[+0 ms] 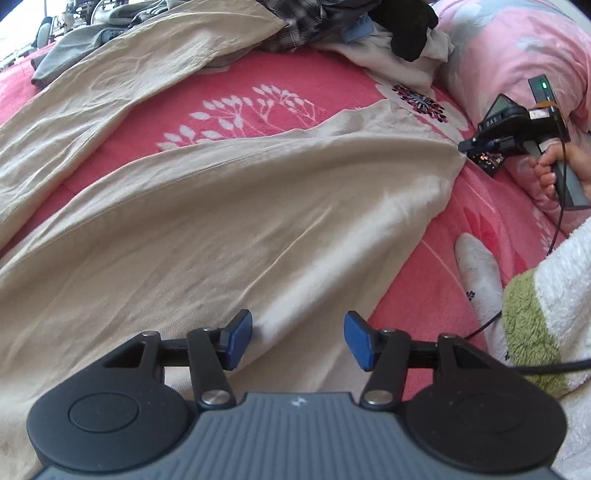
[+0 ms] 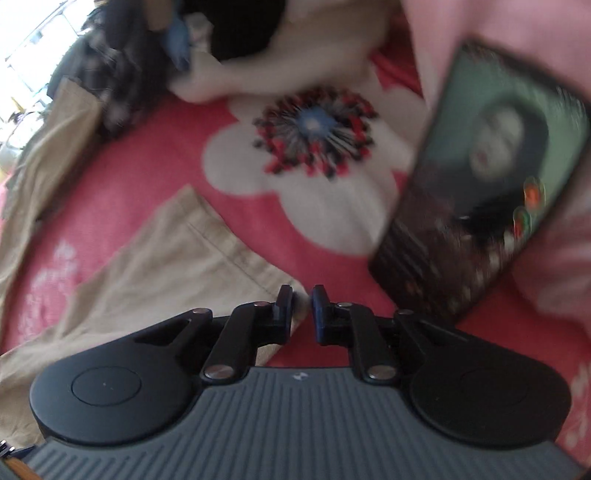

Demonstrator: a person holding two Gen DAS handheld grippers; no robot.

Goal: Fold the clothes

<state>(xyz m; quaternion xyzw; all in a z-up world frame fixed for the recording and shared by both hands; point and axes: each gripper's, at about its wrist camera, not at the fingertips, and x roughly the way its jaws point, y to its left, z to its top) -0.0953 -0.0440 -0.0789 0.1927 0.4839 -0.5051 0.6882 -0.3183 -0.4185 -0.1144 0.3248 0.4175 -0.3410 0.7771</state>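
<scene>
Left gripper (image 1: 298, 340) hovers wide open, empty, over one beige cotton trousers (image 1: 221, 229); right gripper (image 2: 302, 310) pinches their hem corner, nearly closed.

The trousers (image 1: 221, 206) lay spread on the bedsheet (image 1: 229, 85) ahead of the left gripper (image 1: 298, 339). A phone (image 2: 480, 184) lay right of the right gripper (image 2: 303, 310), a clothes pile (image 1: 354, 29) beyond.
</scene>
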